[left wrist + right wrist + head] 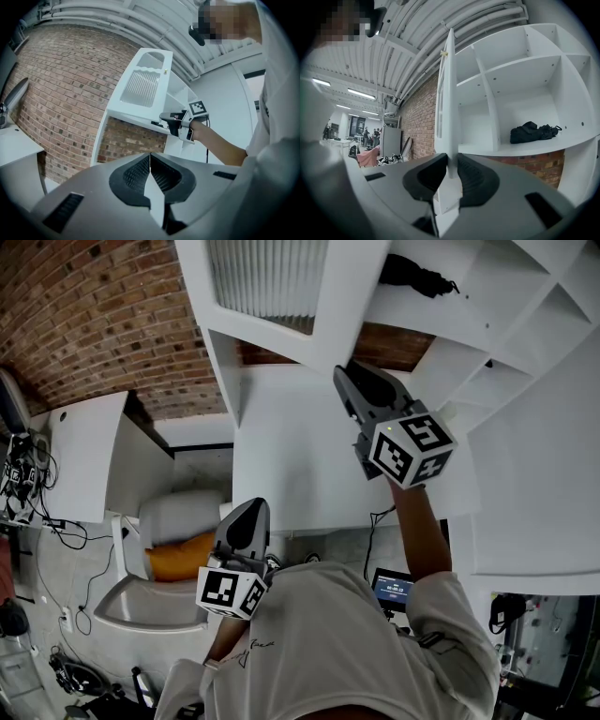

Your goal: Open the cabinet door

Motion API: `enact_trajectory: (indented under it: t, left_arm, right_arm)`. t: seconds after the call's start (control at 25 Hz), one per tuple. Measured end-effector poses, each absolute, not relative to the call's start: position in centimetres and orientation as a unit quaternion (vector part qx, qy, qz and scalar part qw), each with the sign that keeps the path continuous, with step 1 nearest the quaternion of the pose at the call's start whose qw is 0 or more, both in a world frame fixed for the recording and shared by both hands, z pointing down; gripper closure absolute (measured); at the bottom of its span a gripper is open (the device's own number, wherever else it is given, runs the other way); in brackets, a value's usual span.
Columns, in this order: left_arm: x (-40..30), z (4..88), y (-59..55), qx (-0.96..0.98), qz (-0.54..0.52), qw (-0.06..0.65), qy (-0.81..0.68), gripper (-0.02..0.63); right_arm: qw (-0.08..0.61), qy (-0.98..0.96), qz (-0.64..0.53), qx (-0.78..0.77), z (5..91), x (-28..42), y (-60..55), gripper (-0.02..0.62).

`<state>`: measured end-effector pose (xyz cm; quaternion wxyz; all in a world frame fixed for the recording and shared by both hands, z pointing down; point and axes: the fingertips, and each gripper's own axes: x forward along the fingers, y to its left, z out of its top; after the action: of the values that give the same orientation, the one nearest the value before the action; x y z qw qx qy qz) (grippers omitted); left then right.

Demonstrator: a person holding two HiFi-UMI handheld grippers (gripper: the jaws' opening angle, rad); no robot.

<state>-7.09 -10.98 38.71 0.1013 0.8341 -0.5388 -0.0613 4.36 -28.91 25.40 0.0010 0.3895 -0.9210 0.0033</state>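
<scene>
The white cabinet door (272, 277) with a ribbed glass panel stands swung out from the open shelves (525, 324). My right gripper (349, 371) is raised at the door's lower free edge. In the right gripper view the door (449, 93) is seen edge-on, and the right gripper (452, 161) is shut on that thin edge. The left gripper view shows the door (140, 89) from the side with the right gripper (161, 117) at its bottom corner. My left gripper (251, 507) hangs low and away from the cabinet; its own view shows the left gripper (150, 157) shut and empty.
A black bag (532, 132) lies on a shelf inside the cabinet. A brick wall (103, 315) runs behind it. To the left are a white desk (84, 456), a white seat with an orange cushion (183, 557) and cables (37, 493) on the floor.
</scene>
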Motion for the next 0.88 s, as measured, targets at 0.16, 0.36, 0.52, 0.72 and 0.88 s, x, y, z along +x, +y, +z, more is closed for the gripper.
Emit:
enact_trajectory:
  t: [0.16, 0.36, 0.52, 0.72, 0.88]
  left_arm:
    - [-7.0, 38.6, -10.8, 0.836, -0.062, 0.102, -0.536, 0.589]
    - [-7.0, 38.6, -10.6, 0.835, -0.06, 0.106, -0.536, 0.589]
    - [-7.1, 38.7, -10.6, 0.834, -0.058, 0.111, -0.537, 0.589]
    - [-7.0, 38.7, -10.5, 0.834, -0.06, 0.113, -0.537, 0.589]
    - [-7.0, 38.6, -10.5, 0.834, -0.061, 0.112, -0.537, 0.589]
  right_arm:
    - [-0.003, -0.925, 0.005, 0.379, 25.4, 4.1, -28.3, 0.52]
    - [-0.007, -0.929, 0.008, 0.37, 25.4, 3.8, -27.6, 0.522]
    - [-0.01, -0.933, 0.01, 0.359, 25.4, 3.5, -27.1, 0.523]
    - [-0.009, -0.937, 0.006, 0.35, 25.4, 3.2, -26.3, 0.526]
    - [-0.006, -0.94, 0.002, 0.342, 25.3, 2.8, -25.6, 0.526]
